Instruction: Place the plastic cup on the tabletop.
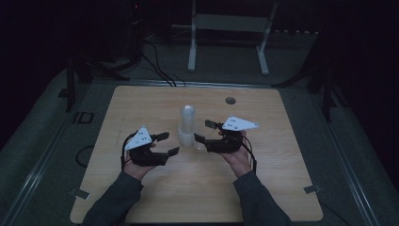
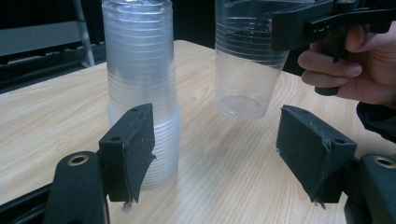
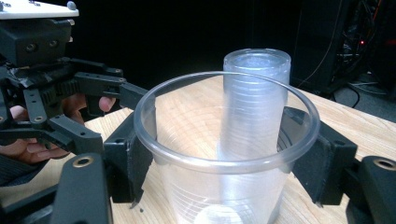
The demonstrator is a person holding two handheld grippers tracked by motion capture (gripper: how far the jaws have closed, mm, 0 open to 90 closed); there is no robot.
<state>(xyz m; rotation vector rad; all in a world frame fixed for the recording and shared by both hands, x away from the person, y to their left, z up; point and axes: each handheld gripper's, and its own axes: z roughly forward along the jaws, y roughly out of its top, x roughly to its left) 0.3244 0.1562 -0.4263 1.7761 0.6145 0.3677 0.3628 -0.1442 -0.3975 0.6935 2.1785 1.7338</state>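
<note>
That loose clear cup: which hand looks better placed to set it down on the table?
The right. The right gripper already clamps the single cup between its pads, held just above the table beside the cup stack. The left gripper stands open, with nothing between its jaws.

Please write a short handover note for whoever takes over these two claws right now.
Right claw: shut on a single clear plastic cup, held upright just above the light wooden table.
Left claw: open, empty, beside the tall stack of nested clear plastic cups.
Stack stands mid-table, between both claws.
Done: one cup appears separated from the stack.
Left: probably set that cup down clear of the stack, then separate the rest.
</note>
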